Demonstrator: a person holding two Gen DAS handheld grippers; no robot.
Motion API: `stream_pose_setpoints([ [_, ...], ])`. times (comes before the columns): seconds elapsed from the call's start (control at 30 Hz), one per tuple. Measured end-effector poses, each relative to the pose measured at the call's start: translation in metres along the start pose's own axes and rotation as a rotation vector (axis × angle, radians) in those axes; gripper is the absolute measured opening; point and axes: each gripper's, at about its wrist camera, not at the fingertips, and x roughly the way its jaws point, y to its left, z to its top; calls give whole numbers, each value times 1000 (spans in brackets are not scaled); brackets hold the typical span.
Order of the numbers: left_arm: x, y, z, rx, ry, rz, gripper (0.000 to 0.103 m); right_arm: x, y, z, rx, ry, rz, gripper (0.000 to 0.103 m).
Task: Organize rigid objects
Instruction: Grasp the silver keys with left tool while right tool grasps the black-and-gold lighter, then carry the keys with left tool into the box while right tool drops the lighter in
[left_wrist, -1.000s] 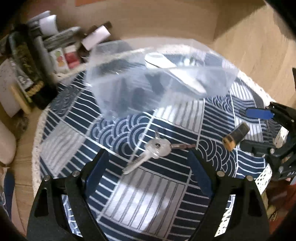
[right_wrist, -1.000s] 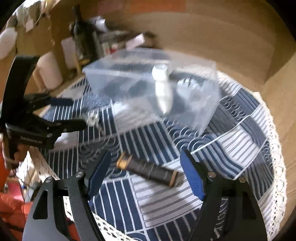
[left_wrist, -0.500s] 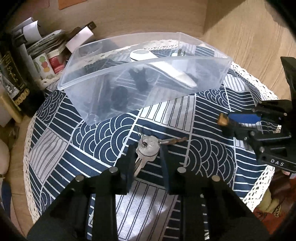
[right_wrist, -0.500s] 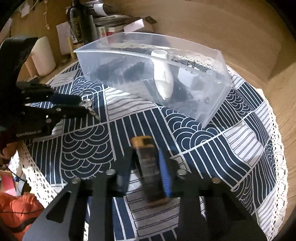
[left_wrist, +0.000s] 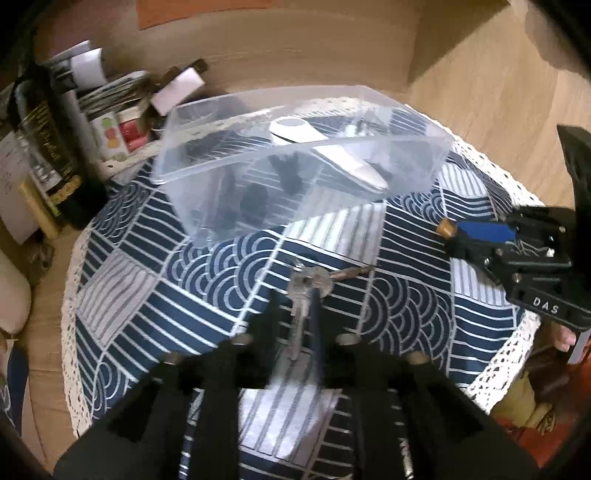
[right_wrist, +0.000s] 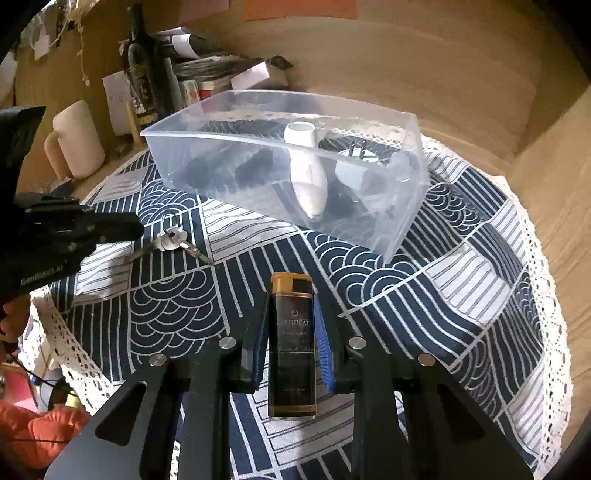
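My left gripper (left_wrist: 293, 306) is shut on a bunch of silver keys (left_wrist: 308, 284), held just above the blue patterned tablecloth (left_wrist: 155, 295); the keys (right_wrist: 173, 236) hang from it in the right wrist view. My right gripper (right_wrist: 290, 314) is shut on a black and gold lighter (right_wrist: 292, 343), lifted off the cloth; its gold tip (left_wrist: 445, 227) shows in the left wrist view. A clear plastic box (right_wrist: 280, 166) stands behind both and holds a white device (right_wrist: 306, 173), a white plug (right_wrist: 354, 166) and dark items.
Behind the box at the left stand a dark wine bottle (right_wrist: 138, 70), stacked papers and small cartons (left_wrist: 122, 129), and a cream mug (right_wrist: 75, 140). The round table's lace edge (right_wrist: 546, 295) borders a wooden floor on the right.
Both grippers went from open to shut, the left on the keys and the right on the lighter. Both objects have lifted off the cloth and moved a little toward the box.
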Motion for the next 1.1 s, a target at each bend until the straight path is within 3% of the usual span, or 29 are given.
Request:
stream_pose_setpoints([
  [0.07, 6, -3, 3, 16, 5, 5, 43, -3, -1, 0, 8, -6, 5, 21],
  [0.17, 28, -4, 8, 39, 71, -11, 42, -8, -4, -3, 16, -12, 8, 21],
  [0.2, 30, -6, 9, 43, 58, -11, 40, -7, -6, -2, 19, -14, 11, 21],
  [0.27, 32, -10, 12, 73, 48, -8, 24, -8, -9, -2, 31, -15, 13, 21],
  [0.5, 22, -9, 9, 30, 20, -5, 24, -16, -15, 8, 57, -65, 3, 21],
  [0.6, 4, -5, 10, 16, -40, 22, 24, -23, -14, 14, 53, -102, -9, 21],
  [0.87, -58, 5, 30, -21, -212, 7, 24, -49, -16, 38, 58, -227, -21, 21],
  [1.1, -81, 9, 70, -54, -325, 19, 24, -69, -13, 79, 39, -346, -32, 21],
])
